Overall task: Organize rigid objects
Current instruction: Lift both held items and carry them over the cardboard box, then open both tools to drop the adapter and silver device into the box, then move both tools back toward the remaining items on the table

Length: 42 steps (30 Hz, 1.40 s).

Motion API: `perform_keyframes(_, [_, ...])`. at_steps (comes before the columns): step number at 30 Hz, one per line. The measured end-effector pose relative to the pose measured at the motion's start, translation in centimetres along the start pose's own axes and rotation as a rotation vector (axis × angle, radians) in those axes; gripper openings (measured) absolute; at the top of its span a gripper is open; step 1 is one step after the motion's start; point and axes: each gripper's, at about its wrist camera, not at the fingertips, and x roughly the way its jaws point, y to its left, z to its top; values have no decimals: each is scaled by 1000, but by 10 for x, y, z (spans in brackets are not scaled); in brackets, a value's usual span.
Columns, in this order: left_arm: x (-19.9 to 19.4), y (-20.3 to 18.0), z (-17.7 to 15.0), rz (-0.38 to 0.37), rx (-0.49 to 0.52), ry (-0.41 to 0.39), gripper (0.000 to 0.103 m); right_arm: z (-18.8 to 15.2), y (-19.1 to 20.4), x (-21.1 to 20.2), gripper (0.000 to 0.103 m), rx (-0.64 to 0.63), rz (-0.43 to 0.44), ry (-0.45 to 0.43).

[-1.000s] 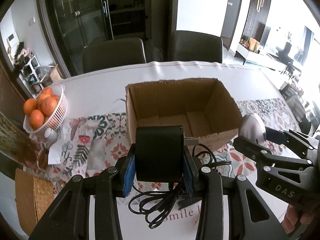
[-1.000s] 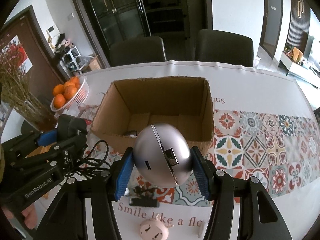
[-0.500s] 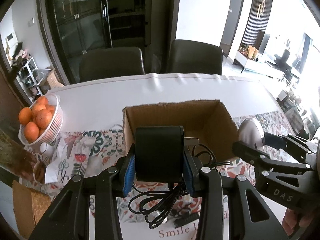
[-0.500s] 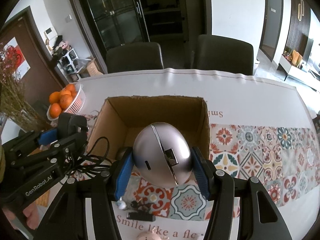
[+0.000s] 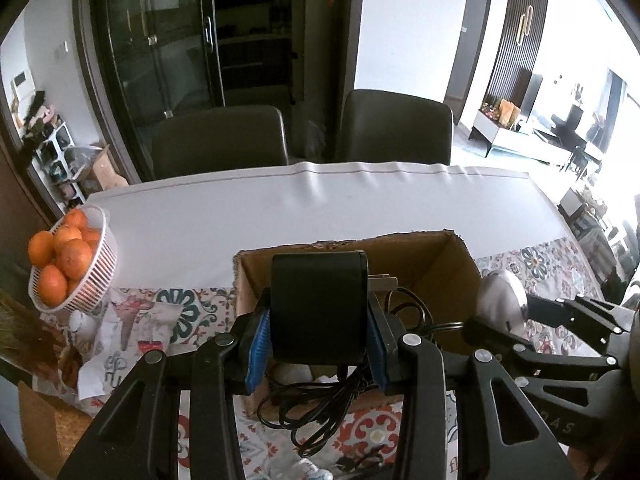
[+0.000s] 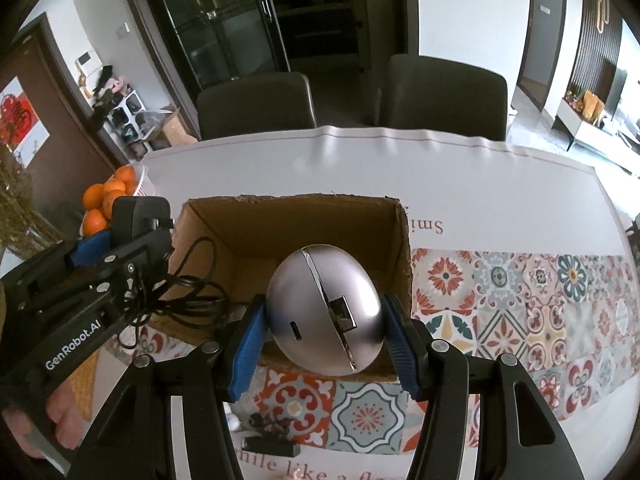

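Note:
My left gripper [image 5: 318,342] is shut on a black power adapter [image 5: 319,307], whose black cable [image 5: 320,408] dangles below it. My right gripper [image 6: 324,344] is shut on a silver egg-shaped device [image 6: 324,314]. An open cardboard box [image 6: 294,216] stands on the table right in front of both grippers. In the right wrist view the left gripper [image 6: 120,248] with the adapter [image 6: 138,216] hangs at the box's left wall. In the left wrist view the right gripper [image 5: 516,320] with the silver device [image 5: 502,294] is at the box's right side.
A white basket of oranges [image 5: 70,264] sits at the table's left. Two dark chairs [image 6: 256,104] stand behind the far edge. A patterned runner [image 6: 520,300] covers the table right of the box. Small dark items [image 6: 272,446] lie near the front edge.
Both views show the box lower and nearer to the held objects than before. More of the far table and the chairs has come into view. The grips look unchanged.

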Motion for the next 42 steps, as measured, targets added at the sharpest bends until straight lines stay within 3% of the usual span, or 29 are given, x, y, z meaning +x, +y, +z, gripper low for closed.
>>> perform_keyframes(7, [23, 0, -2, 18, -7, 35, 41, -1, -7, 18, 57, 23, -3, 32])
perform_keyframes(12, [24, -2, -9, 31, 4, 8, 59, -2, -9, 25, 59, 31, -9, 49])
perform_keyframes(24, [3, -11, -20, 89, 45, -27, 60, -14, -12, 9, 59, 25, -40, 10])
perform_keyframes(42, [-41, -11, -44, 95, 22, -58, 61, -39, 0, -39, 59, -2, -98, -91])
